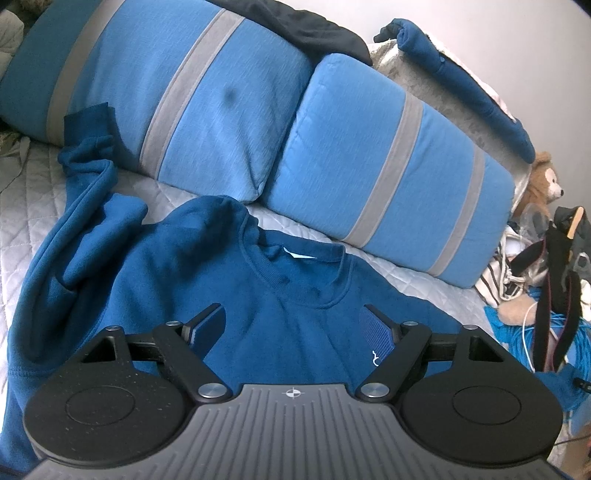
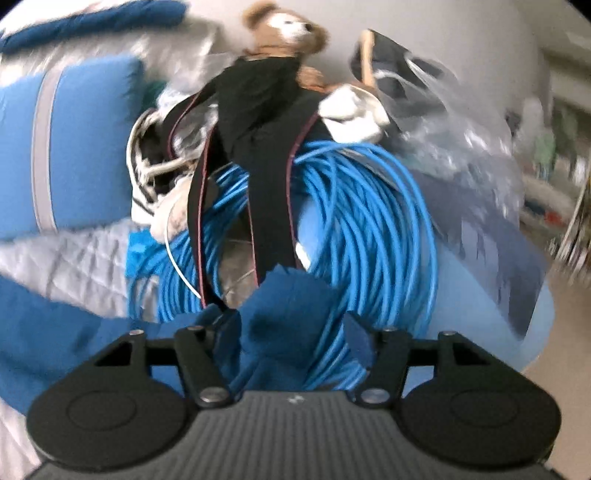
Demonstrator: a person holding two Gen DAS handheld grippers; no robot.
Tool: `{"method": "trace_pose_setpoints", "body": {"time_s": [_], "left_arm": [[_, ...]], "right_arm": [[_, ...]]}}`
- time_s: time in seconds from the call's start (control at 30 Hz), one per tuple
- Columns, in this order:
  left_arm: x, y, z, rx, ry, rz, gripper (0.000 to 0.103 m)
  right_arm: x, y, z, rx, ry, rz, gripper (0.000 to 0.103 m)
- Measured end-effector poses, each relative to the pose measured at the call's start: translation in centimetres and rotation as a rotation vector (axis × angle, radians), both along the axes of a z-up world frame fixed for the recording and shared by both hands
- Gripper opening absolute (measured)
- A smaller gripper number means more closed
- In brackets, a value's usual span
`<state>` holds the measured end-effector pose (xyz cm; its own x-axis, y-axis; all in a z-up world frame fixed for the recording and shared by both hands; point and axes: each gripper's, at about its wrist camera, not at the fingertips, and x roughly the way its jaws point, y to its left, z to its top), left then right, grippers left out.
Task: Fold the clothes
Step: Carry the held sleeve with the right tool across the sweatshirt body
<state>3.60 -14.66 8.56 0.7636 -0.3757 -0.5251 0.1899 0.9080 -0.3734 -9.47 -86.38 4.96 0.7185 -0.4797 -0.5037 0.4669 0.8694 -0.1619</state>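
A dark blue sweatshirt [image 1: 229, 295] lies face up on the quilted bed cover [image 1: 22, 192], its round collar [image 1: 295, 273] toward the pillows and one sleeve [image 1: 88, 177] rumpled at the left. My left gripper [image 1: 293, 319] hovers open over the chest just below the collar, nothing between its fingers. In the blurred right wrist view, a piece of the same blue cloth [image 2: 284, 317] stands between the fingers of my right gripper [image 2: 291, 326]. The jaws are apart and the right pad is off the cloth. More blue cloth [image 2: 44, 332] trails to the left.
Two blue pillows with grey stripes [image 1: 388, 166] lean behind the sweatshirt. At the bed's right side sit a coil of blue cable [image 2: 362, 221], a black strap [image 2: 266, 147], a teddy bear [image 2: 288, 29] and plastic bags [image 2: 461, 122].
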Motion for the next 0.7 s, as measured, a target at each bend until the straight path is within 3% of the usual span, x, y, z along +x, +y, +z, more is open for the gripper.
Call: {"method": "trace_pose_setpoints", "body": {"time_s": [0.07, 0.13, 0.23, 0.27, 0.47, 0.53, 0.63, 0.67, 0.7], "left_arm": [[0.0, 0.0, 0.0, 0.0, 0.001, 0.0, 0.08], [0.0, 0.0, 0.0, 0.0, 0.001, 0.0, 0.08], [0.0, 0.0, -0.1, -0.001, 0.003, 0.0, 0.08], [0.0, 0.0, -0.1, -0.001, 0.003, 0.0, 0.08], [0.0, 0.1, -0.2, -0.004, 0.004, -0.002, 0.08], [0.0, 0.1, -0.2, -0.004, 0.004, -0.003, 0.08], [0.0, 0.1, -0.1, -0.006, 0.004, -0.002, 0.08], [-0.1, 0.1, -0.1, -0.007, 0.004, -0.001, 0.08], [-0.1, 0.1, -0.1, -0.008, 0.004, 0.0, 0.08]], "right_arm": [[0.7, 0.3, -0.3, -0.044, 0.037, 0.002, 0.062], [1.1, 0.5, -0.7, -0.085, 0.066, -0.005, 0.035], [1.1, 1.1, -1.0, -0.138, 0.076, -0.004, 0.013], [0.9, 1.2, -0.9, -0.143, 0.069, -0.002, 0.01], [-2.0, 1.4, 0.5, -0.128, -0.104, -0.186, 0.009], [-2.8, 1.0, 0.5, -0.071, -0.142, -0.265, 0.009], [-2.9, 0.4, -0.5, 0.02, -0.115, -0.318, 0.012], [-2.9, 0.3, -0.8, 0.034, -0.103, -0.327, 0.018], [-2.8, 0.3, -1.2, 0.047, -0.09, -0.336, 0.033]]}}
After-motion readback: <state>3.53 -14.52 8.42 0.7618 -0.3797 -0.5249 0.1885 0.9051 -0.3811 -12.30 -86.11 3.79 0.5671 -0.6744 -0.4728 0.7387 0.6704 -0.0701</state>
